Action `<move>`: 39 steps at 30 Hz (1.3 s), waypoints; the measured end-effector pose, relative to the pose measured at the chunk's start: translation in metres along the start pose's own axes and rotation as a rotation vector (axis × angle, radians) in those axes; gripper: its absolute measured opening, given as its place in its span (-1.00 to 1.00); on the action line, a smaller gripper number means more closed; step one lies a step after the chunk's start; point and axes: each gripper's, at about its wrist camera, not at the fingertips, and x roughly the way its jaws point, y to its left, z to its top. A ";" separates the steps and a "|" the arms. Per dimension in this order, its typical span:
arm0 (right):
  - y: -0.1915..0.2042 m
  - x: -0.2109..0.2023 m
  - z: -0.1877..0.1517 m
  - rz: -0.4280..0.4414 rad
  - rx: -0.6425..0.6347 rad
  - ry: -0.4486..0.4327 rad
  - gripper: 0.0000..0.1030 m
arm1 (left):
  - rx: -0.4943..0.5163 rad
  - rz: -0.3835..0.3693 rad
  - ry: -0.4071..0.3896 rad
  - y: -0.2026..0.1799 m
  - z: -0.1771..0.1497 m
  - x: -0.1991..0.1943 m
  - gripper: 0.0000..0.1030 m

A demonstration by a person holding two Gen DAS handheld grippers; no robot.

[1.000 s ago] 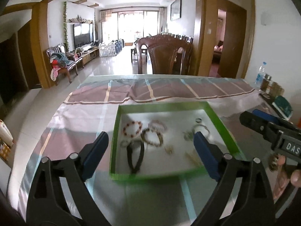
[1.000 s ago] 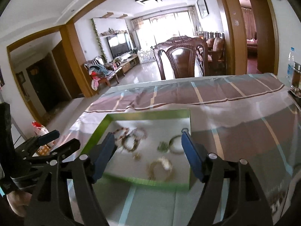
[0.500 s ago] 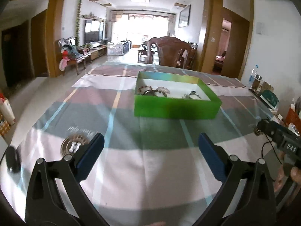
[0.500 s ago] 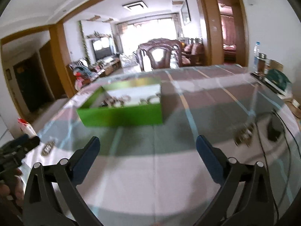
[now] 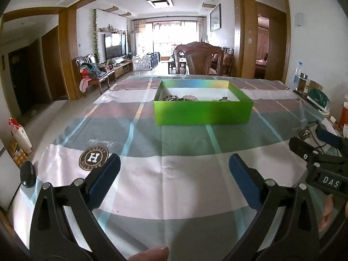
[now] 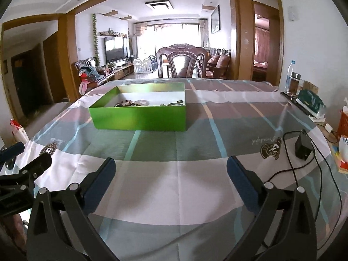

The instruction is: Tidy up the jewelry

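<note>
A green box (image 5: 203,113) (image 6: 139,117) stands on the checked tablecloth (image 5: 174,174) in the middle of the table, well beyond both grippers. Bracelets and other jewelry (image 5: 178,97) (image 6: 132,103) lie on its white floor, mostly hidden by the near wall. My left gripper (image 5: 174,169) is open above the cloth near the front edge, nothing between its blue pads. My right gripper (image 6: 170,171) is open too and holds nothing. Each gripper shows at the side of the other's view.
A dark wooden chair (image 5: 199,58) stands behind the table. At the right edge are a bottle (image 6: 290,78), a green pouch (image 6: 311,104), a small black box (image 6: 303,148) with a cable, and an orange carton (image 6: 343,124). A black round object (image 5: 28,174) lies at the left corner.
Both grippers have drawn back from above the box toward the table's near edge and dropped lower. The right jaws stand wider than a second ago. The box now looks far off.
</note>
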 end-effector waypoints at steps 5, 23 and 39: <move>0.005 0.005 -0.003 0.022 -0.003 0.012 0.93 | -0.053 -0.021 0.010 0.012 0.000 0.002 0.92; 0.005 0.009 -0.004 0.013 0.000 0.004 0.93 | -0.062 -0.038 0.043 0.017 -0.001 0.015 0.92; 0.004 0.012 -0.006 0.019 0.002 0.013 0.93 | -0.063 -0.038 0.050 0.019 -0.003 0.017 0.92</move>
